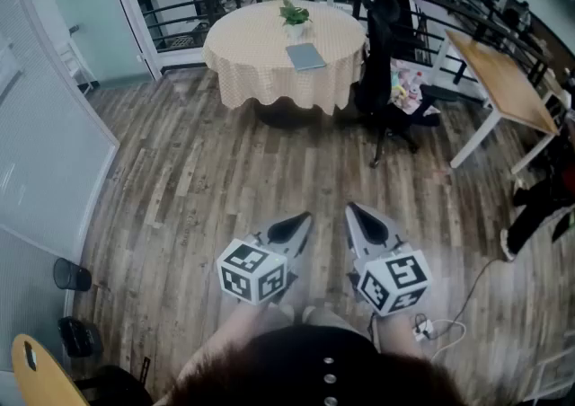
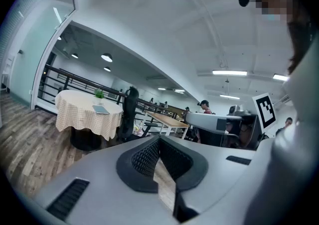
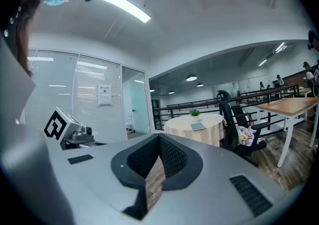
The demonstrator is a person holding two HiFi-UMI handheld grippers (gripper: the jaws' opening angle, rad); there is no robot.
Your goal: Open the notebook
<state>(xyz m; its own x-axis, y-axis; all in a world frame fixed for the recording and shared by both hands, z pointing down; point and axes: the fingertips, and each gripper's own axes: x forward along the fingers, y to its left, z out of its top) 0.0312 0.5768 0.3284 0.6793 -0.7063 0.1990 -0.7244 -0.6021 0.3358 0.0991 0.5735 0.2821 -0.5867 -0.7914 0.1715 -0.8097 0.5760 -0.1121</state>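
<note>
The left gripper (image 1: 296, 225) and right gripper (image 1: 361, 218) are both pinched together, empty. The notebook (image 1: 306, 57) lies closed near the round table's (image 1: 252, 45) front edge.

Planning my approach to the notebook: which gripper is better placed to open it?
Right, marginally. Both are shut and far from the table, but the right gripper points nearer the notebook; the left gripper aims aside.

Bright, even light comes from ceiling strip lights (image 3: 122, 5) above me, leaving a soft sheen on the wooden floor (image 1: 225, 189) and only faint shadows. My left gripper view and right gripper view bulge strongly and go black at their rounded edges.
</note>
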